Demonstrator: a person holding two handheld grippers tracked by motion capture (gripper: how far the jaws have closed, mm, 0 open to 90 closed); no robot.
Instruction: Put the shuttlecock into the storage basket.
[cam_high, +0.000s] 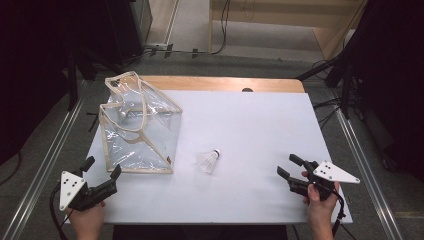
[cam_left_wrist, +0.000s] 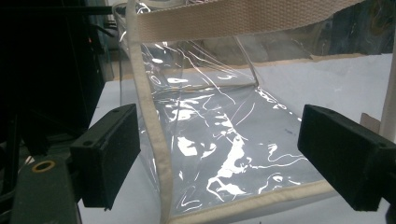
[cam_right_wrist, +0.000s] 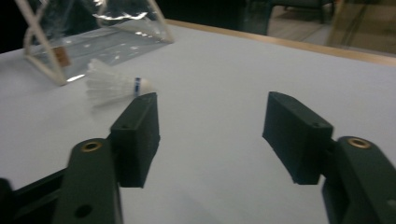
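Both grippers, left (cam_high: 102, 170) and right (cam_high: 290, 166), sit at near table edge, jaws spread, nothing held. Shuttlecock (cam_high: 208, 160) lies on its side mid-table, just beside clear bag (cam_high: 137, 125). Likely step: pre-grasp. Next, prob.: right takes shuttlecock; left steadies bag rim.

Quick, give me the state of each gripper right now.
Left gripper: open, holding nothing, jaws facing the clear bag.
Right gripper: open, holding nothing, the shuttlecock lying apart from it.

Bare table (cam_high: 260, 125) right of the clear bag (cam_high: 137, 127); only the shuttlecock (cam_high: 208, 160) interrupts it.
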